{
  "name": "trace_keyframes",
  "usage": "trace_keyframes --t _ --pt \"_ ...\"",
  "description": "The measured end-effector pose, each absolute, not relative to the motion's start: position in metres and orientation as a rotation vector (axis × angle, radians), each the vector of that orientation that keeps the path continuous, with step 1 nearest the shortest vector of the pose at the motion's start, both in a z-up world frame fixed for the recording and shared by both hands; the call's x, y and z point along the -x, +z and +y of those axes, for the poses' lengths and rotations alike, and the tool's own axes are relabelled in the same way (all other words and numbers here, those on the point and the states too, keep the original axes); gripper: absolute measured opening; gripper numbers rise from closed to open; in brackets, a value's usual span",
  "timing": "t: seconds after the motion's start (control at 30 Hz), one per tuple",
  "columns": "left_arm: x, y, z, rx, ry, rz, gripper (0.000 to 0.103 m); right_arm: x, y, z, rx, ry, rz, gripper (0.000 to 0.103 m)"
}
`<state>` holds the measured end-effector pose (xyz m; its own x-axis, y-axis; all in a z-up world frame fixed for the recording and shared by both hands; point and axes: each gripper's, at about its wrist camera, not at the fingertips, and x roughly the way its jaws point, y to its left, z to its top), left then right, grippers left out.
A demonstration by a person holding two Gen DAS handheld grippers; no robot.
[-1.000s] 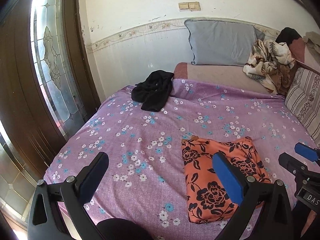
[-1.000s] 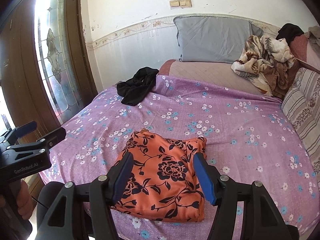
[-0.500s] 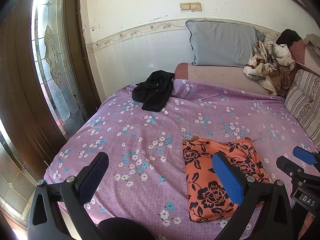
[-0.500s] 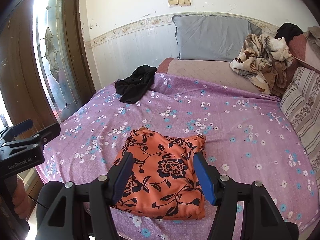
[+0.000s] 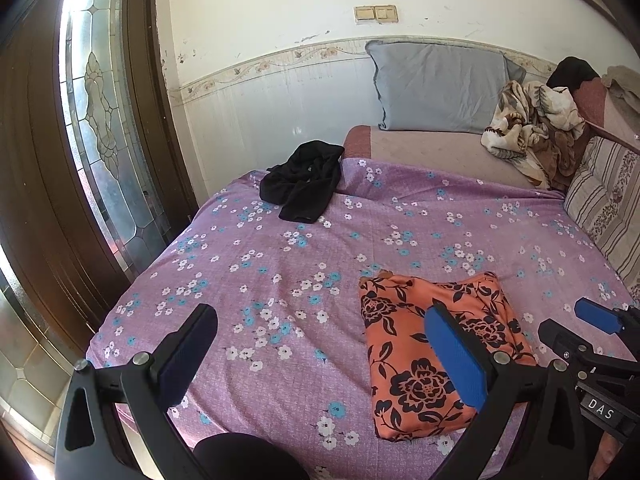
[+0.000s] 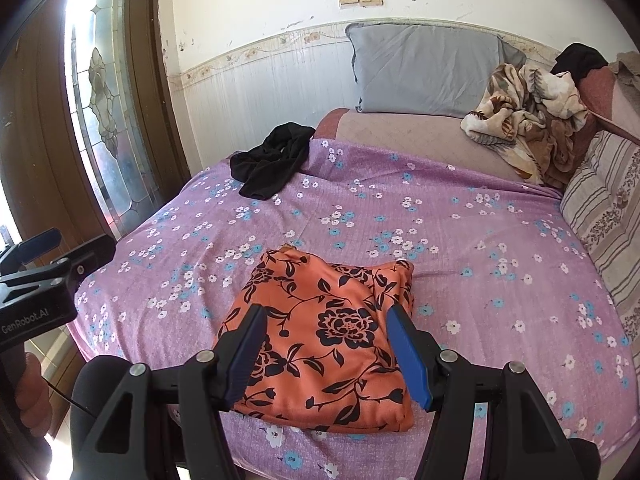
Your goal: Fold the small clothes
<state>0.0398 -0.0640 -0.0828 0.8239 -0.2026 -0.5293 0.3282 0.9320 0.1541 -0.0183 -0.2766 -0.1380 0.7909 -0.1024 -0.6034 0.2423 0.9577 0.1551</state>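
Orange floral cloth [image 6: 326,336], already folded into a compact rectangle, lies on the purple bedspread [image 6: 460,240] near the bed's front edge. The right hand-held gripper [image 6: 326,354] hovers directly over its near half, fingers spread wide and holding nothing, the cloth's long axis running away from it toward the pillow [image 6: 424,70]. The left hand-held gripper [image 5: 320,354] is also wide open and empty, with the cloth off to its right. A crumpled black garment [image 5: 306,186] sits well apart at the far left, probably next to fold; the left hand looks nearer.
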Motion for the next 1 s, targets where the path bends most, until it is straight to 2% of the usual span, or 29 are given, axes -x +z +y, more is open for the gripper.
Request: trace_keyframes --t 1.0 --pt "-0.052 -0.094 -0.064 -0.223 -0.309 0.577 0.103 0.011 -0.15 -0.279 -0.24 -0.198 0.659 0.066"
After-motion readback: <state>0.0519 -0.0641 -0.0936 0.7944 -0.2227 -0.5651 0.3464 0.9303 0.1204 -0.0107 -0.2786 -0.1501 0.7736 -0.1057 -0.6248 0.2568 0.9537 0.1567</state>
